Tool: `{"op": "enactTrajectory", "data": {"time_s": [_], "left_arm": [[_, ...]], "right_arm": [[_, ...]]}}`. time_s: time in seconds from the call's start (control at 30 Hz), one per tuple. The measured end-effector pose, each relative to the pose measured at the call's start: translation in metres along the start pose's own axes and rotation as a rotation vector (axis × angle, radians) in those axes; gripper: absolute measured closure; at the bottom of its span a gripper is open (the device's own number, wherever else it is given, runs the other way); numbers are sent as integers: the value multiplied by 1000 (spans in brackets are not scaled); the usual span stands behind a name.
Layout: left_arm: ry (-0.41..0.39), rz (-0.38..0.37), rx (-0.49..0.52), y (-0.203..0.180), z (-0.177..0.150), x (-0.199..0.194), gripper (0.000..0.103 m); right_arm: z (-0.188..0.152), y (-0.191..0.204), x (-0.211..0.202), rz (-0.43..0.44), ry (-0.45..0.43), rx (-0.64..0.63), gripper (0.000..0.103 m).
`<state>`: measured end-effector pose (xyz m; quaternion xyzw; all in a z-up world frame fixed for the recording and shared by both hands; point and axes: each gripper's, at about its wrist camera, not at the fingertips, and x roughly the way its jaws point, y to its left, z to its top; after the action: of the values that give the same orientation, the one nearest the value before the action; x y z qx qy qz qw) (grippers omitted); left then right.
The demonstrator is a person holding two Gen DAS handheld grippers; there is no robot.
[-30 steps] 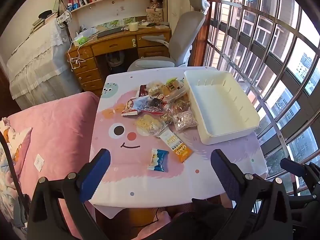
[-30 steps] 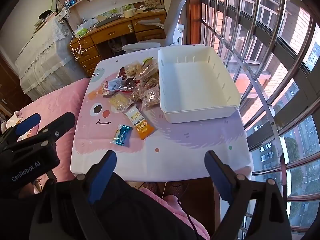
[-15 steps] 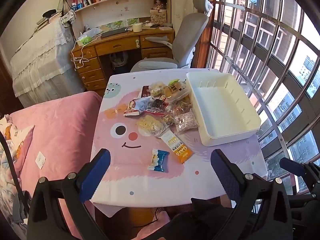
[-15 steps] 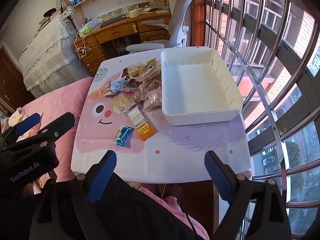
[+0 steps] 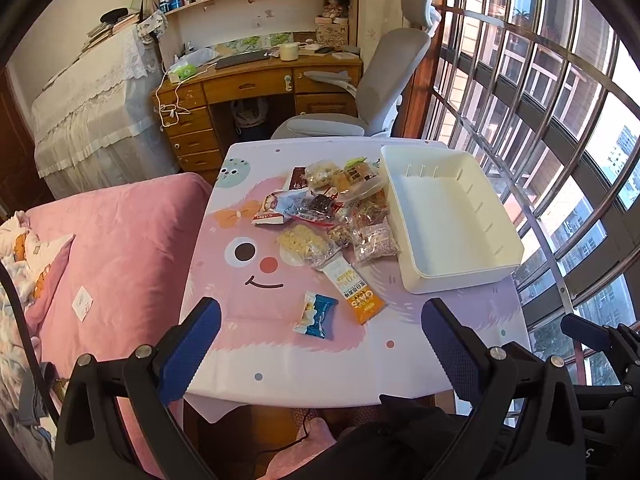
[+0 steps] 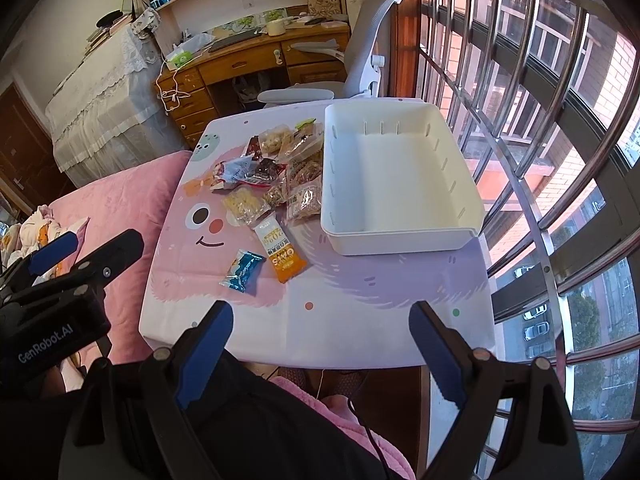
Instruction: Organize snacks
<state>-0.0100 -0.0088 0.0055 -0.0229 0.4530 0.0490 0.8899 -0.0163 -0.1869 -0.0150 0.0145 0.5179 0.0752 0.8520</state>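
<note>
Table cover [image 5: 352, 356]: pink and lilac, cartoon face, scattered coloured dots
Bin [image 5: 472, 276]: plain cream-white
Long sachet [image 5: 354, 292]: white top, orange bottom
Small packet [image 5: 316, 315]: blue and white
Snack pile [image 5: 332, 208]: clear wrappers, beige, brown, red
Gripper pads [image 5: 188, 344]: blue on black frames
Bed cover [image 5: 120, 240]: pink

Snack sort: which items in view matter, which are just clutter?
Job:
white plastic bin
blue snack packet
orange oat bar wrapper
pile of clear snack bags

Clutter:
grey office chair
wooden desk
pink bed cover
</note>
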Motion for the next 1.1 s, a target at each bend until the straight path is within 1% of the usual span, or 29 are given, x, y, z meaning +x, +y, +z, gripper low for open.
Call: {"op": "enactTrajectory", "data": {"time_s": [0.23,0.67,0.77,1.03,1.1], "left_arm": [[4,-1,-19,1,1,1,3],[22,-13,-18,-8,3,7,3],[31,2,-23,-10,5,9,3],[37,4,-41,-12,7,12,3],[40,14,-44,-13,5,13,3]], "right_arm": [[3,-4,2,5,-1,-15,13],[5,-9,3,-4,7,-13,13],[7,-11,4,-13,9,-21,13],[7,-13,6,-24,10,-65,13],[8,-14,5,-23,6,-70,13]]}}
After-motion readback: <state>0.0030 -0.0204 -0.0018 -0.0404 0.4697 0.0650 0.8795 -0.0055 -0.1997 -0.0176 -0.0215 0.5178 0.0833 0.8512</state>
